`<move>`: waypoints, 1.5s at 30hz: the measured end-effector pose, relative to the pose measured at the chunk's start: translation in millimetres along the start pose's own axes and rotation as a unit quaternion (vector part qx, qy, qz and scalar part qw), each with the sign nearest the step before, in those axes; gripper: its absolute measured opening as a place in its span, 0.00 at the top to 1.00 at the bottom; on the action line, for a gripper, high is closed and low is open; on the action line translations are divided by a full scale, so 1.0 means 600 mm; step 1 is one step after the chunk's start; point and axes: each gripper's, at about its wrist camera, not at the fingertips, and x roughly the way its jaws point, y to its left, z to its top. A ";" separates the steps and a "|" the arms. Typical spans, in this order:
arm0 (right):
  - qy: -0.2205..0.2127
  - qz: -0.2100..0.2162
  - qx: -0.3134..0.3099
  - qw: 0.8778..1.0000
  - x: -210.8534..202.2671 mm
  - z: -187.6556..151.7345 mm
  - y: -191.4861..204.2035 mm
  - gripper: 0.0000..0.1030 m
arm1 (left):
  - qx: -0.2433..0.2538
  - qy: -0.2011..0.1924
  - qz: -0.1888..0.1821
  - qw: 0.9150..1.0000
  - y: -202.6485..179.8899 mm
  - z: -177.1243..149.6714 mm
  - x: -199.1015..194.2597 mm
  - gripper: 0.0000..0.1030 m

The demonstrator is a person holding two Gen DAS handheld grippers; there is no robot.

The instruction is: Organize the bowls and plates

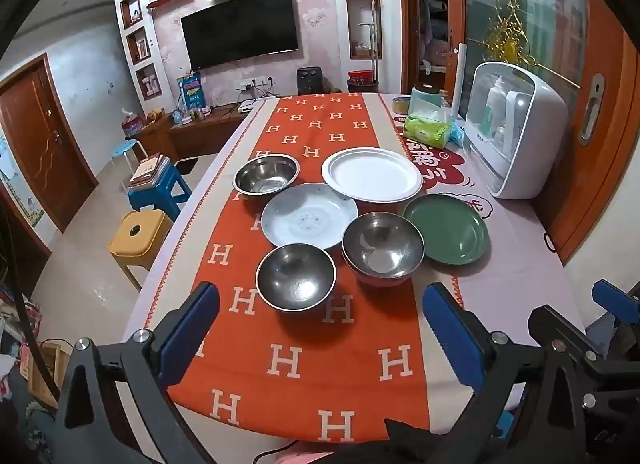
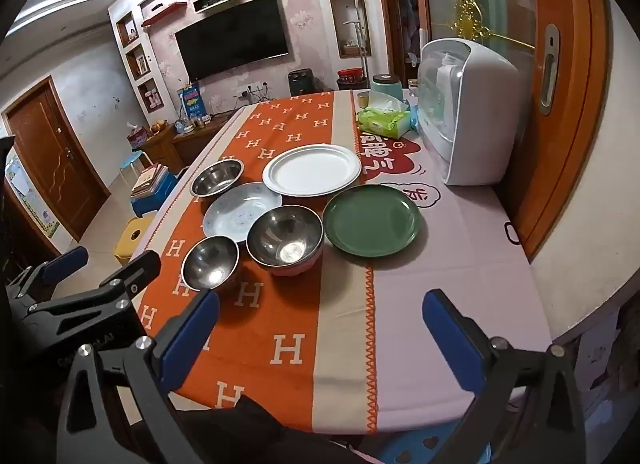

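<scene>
On the orange runner (image 1: 304, 384) lie three steel bowls: a near one (image 1: 295, 276) (image 2: 211, 262), one with a pink outside (image 1: 383, 248) (image 2: 285, 239) and a far one (image 1: 266, 179) (image 2: 217, 177). Among them lie a pale blue plate (image 1: 310, 215) (image 2: 236, 211), a white plate (image 1: 372, 173) (image 2: 312, 169) and a green plate (image 1: 447, 228) (image 2: 372, 219). My left gripper (image 1: 320, 334) is open and empty, hovering short of the near bowl. My right gripper (image 2: 320, 338) is open and empty over the table's near edge, right of the left one.
A white countertop appliance (image 1: 516, 131) (image 2: 468, 111) stands at the table's right side by the wooden door. A green tissue pack (image 1: 426, 129) and a teal jar (image 1: 424, 97) sit behind the plates. Yellow (image 1: 134, 234) and blue (image 1: 160, 187) stools stand left of the table.
</scene>
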 end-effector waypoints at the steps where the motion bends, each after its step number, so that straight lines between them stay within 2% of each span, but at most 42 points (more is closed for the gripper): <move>1: 0.000 0.001 0.000 1.000 0.000 0.000 0.000 0.01 | 0.005 0.004 0.008 1.000 -0.001 0.000 0.000 0.02; 3: 0.010 -0.002 0.002 1.000 0.002 0.002 -0.001 0.01 | 0.005 0.004 0.007 1.000 -0.002 0.001 0.001 0.02; 45: 0.009 -0.003 -0.001 1.000 0.002 0.003 -0.001 0.01 | 0.005 0.006 0.003 1.000 -0.022 0.012 0.026 0.02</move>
